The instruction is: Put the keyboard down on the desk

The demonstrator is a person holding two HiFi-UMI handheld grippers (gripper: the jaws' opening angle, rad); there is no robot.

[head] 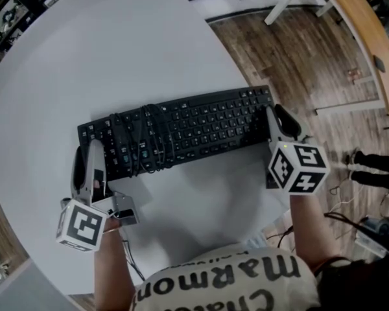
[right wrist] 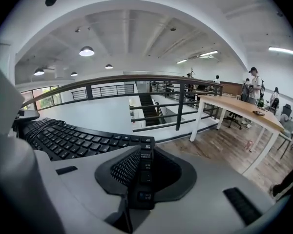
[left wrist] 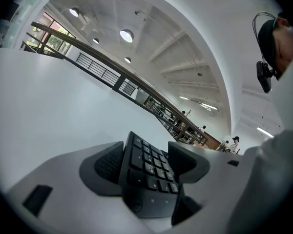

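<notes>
The shirt reads "MaRmon"; keyboard legends unreadable.

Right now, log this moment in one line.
left gripper: shut on keyboard left end | right gripper: shut on right end | keyboard: cable wound round it, over desk | desk contact: unclear

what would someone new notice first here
The black keyboard stretches across the middle of the white round desk, with a dark cable wound around its left half. The left tongs clamp its left end and the right tongs clamp its right end. Each carries a white cube with square markers nearer the person.
</notes>
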